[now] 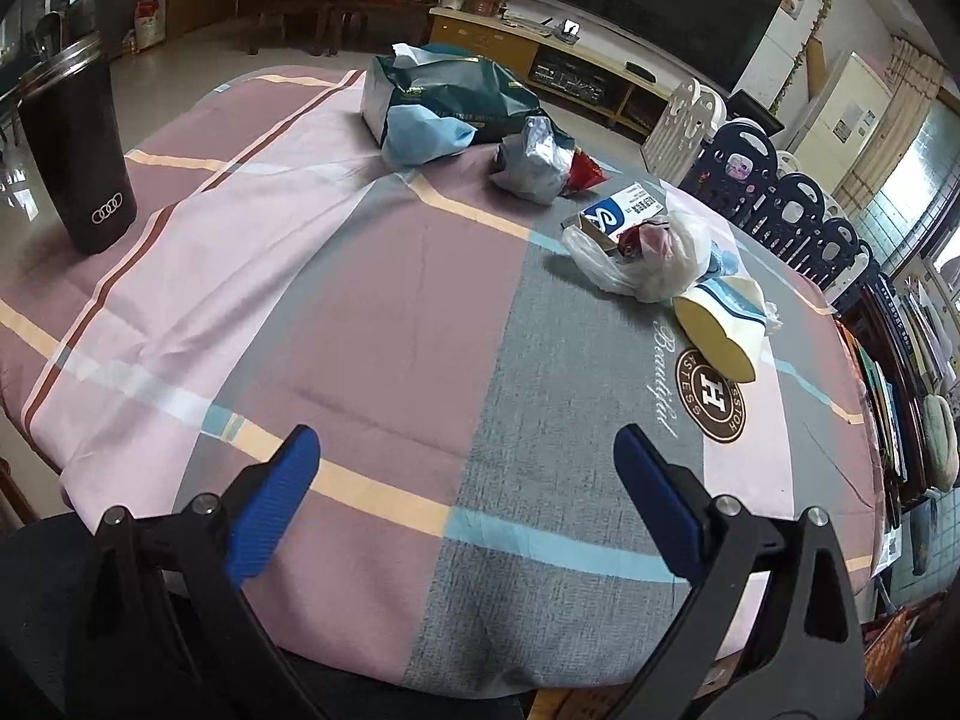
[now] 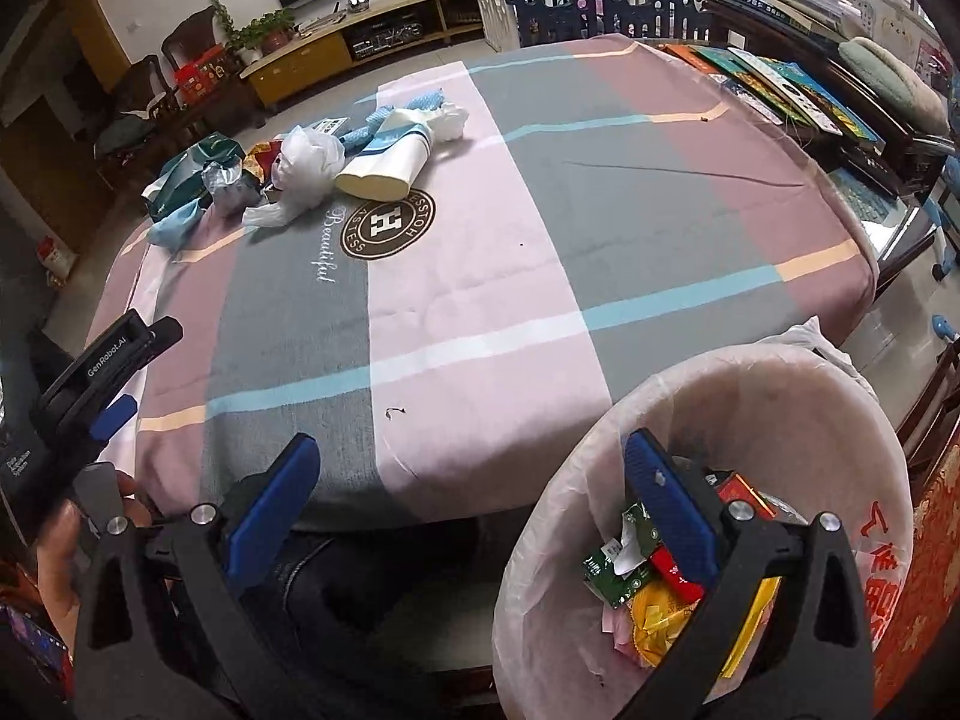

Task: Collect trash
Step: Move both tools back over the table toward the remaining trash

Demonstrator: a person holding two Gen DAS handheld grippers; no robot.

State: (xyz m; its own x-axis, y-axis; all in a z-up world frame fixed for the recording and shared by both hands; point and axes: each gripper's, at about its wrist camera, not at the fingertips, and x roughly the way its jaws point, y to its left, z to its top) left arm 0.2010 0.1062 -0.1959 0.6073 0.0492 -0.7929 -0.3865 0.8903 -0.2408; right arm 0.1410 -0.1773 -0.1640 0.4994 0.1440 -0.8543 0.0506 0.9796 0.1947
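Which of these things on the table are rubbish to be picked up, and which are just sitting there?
Part of the job:
- green bag
- crumpled silver wrapper
- white plastic bag
- blue-and-white card box
- squashed paper cup
- lined bin, already holding wrappers

Just lying about:
- black tumbler
- tablecloth
- books beside the table

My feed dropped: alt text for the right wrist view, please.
The open right gripper hovers at the table edge, one of its fingers above a lined bin already holding wrappers. More trash sits across the table; the left gripper shows at left.
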